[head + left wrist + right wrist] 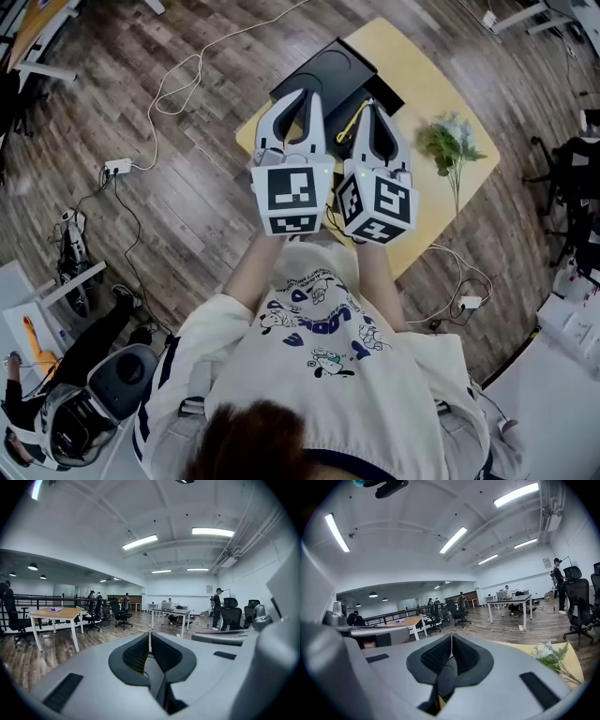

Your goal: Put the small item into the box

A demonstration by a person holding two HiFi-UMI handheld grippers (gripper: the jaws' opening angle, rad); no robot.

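Note:
In the head view I hold both grippers side by side, high above a small yellow table [427, 75]. A black box [330, 67] lies on that table, partly hidden behind the jaws. My left gripper [298, 101] is shut, its pads meeting with nothing between them [150, 640]. My right gripper [373, 111] is shut too and holds nothing [451, 643]. Both gripper views look level across the office, not down at the table. A thin yellow strip [353, 119] shows between the two grippers; I cannot tell what it is. No small item is clearly in view.
A bunch of artificial flowers [450, 142] lies on the table's right side [551, 657]. Cables and power strips [118, 167] trail over the wooden floor. A seated person [56, 375] is at the lower left. Desks [55, 615] and office chairs [119, 613] stand farther off.

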